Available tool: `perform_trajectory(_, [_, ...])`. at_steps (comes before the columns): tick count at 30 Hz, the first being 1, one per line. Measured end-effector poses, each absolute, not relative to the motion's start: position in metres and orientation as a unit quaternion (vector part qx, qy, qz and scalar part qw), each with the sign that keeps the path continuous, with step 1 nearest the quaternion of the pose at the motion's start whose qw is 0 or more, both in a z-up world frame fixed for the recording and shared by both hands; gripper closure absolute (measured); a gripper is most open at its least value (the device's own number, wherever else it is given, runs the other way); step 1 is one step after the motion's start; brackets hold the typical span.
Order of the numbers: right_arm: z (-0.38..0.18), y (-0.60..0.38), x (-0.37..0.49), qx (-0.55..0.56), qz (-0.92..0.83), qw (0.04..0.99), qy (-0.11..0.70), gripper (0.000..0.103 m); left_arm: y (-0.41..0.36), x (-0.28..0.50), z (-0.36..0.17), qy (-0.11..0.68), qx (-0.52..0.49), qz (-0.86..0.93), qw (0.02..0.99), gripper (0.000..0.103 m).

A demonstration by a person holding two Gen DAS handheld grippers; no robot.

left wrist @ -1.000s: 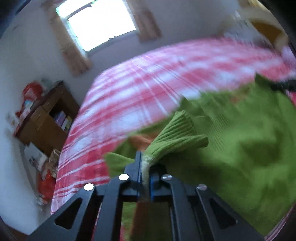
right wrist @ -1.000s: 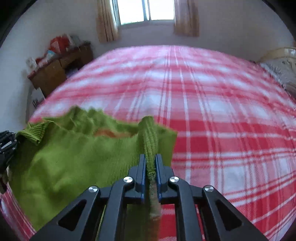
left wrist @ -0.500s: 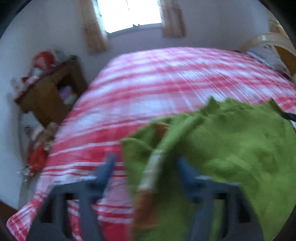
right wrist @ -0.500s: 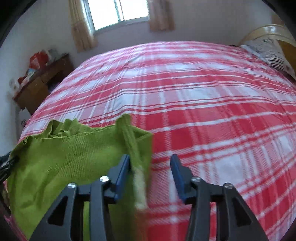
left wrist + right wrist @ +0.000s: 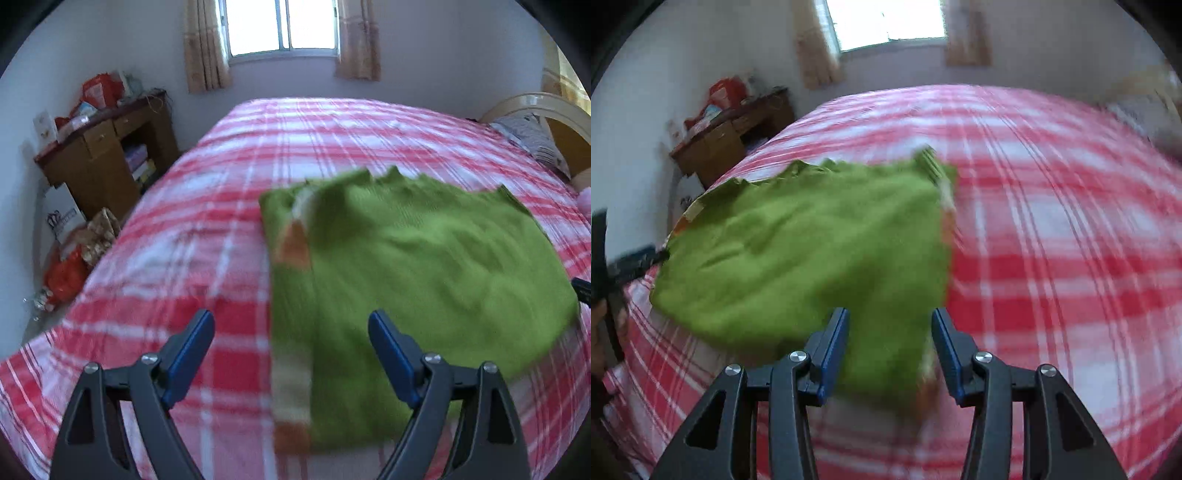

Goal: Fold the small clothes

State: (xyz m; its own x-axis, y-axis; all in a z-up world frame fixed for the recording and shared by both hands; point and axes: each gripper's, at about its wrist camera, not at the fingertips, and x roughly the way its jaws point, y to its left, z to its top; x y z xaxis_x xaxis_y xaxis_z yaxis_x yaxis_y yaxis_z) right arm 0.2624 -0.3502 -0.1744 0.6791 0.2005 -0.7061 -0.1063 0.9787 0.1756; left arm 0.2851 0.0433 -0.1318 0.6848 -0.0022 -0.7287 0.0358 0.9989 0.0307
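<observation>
1. The left gripper (image 5: 291, 332) has its blue-padded jaws spread wide, gripping nothing.
2. The right gripper (image 5: 890, 332) stands partly open and empty too; both have just let go.
3. The green knitted sweater (image 5: 424, 266) lies folded on the red-and-white plaid bedspread (image 5: 221, 184).

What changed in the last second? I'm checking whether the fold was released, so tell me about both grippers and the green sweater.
Both grippers let go: the left gripper and right gripper had each pinched an edge of the green sweater; their jaws opened and both drew back. The sweater now lies released on the red plaid bedspread, which is unchanged.
</observation>
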Motion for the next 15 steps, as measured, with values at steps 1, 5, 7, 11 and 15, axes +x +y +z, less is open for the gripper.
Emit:
perform_trajectory(1, [-0.179,-0.357,0.259,0.074,0.080,0.912,0.394,0.055,0.044,0.282,-0.137,0.403,0.019,-0.012,0.915,0.015])
perform_trajectory(5, [-0.190,-0.365,0.254,0.139,0.110,0.897,0.404,0.056,0.051,0.286,-0.156,0.434,-0.019,-0.023,0.901,0.017])
perform_trajectory(7, [-0.189,-0.363,0.256,0.125,0.102,0.897,0.411,0.080,0.052,0.289,-0.159,0.437,-0.025,-0.025,0.899,0.017])
perform_trajectory(11, [-0.164,-0.361,0.243,0.055,0.077,0.905,0.415,0.098,0.056,0.285,-0.158,0.436,-0.029,-0.022,0.899,0.016])
perform_trajectory(15, [-0.178,-0.361,0.239,0.019,0.072,0.897,0.435,0.097,0.055,0.281,-0.156,0.432,-0.022,-0.020,0.901,0.016])
